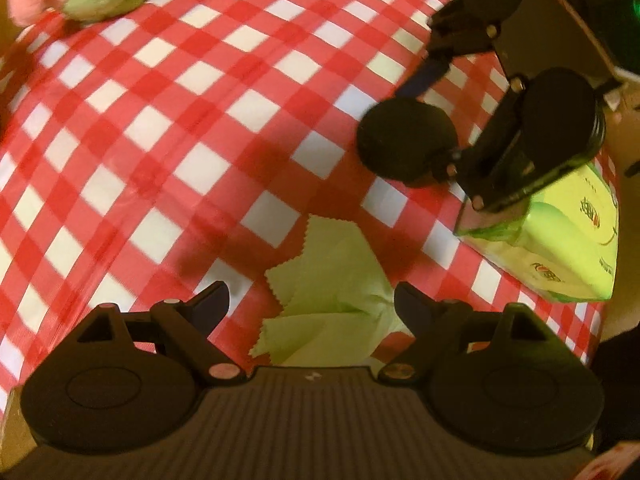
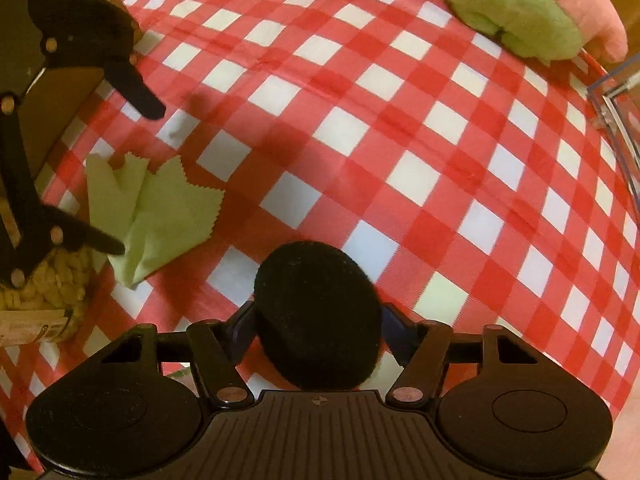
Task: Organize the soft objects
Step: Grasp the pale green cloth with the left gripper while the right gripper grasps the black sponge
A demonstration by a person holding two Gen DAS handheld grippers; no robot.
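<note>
A pale green cloth (image 1: pixel 332 280) with zigzag edges lies crumpled on the red-and-white checked tablecloth (image 1: pixel 180 128). My left gripper (image 1: pixel 311 294) is open and points down over it, one finger on each side, pads apart from the fabric. The right wrist view shows that gripper (image 2: pixel 138 180) straddling the cloth (image 2: pixel 160 208). My right gripper (image 2: pixel 318 332) is shut on a black round soft puff (image 2: pixel 316 312), held close above the table. From the left wrist view, the right gripper (image 1: pixel 424 128) and the puff (image 1: pixel 406 142) are at the right.
A green and pink plush toy (image 2: pixel 512 16) lies at the far side of the table. A green tissue pack (image 1: pixel 580 240) sits under the right gripper's body. A clear plastic box (image 2: pixel 616 112) stands at the right edge, a woven basket (image 2: pixel 52 280) at the left.
</note>
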